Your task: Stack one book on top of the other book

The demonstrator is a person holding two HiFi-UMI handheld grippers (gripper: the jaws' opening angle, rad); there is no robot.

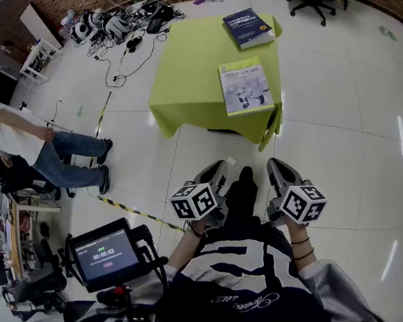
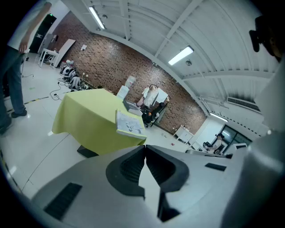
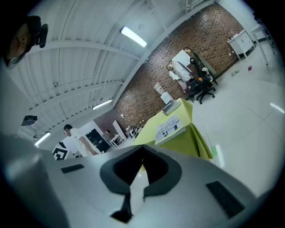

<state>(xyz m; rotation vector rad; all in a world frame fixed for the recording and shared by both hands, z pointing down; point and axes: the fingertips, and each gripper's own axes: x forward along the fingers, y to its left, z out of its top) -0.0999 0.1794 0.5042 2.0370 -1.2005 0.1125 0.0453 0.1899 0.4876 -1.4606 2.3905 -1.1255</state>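
As the dark blue book (image 1: 247, 27) and pale grey book (image 1: 246, 86) lie unstacked upper centre, left gripper (image 1: 218, 167) and right gripper (image 1: 275, 164) probably wait, jaws closed, empty.

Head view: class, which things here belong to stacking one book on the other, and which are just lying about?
For the job: blue book, pale book, green table, left gripper, right gripper, both shut and empty.

Lying about: floor gear, office chair, bystander, timer screen.
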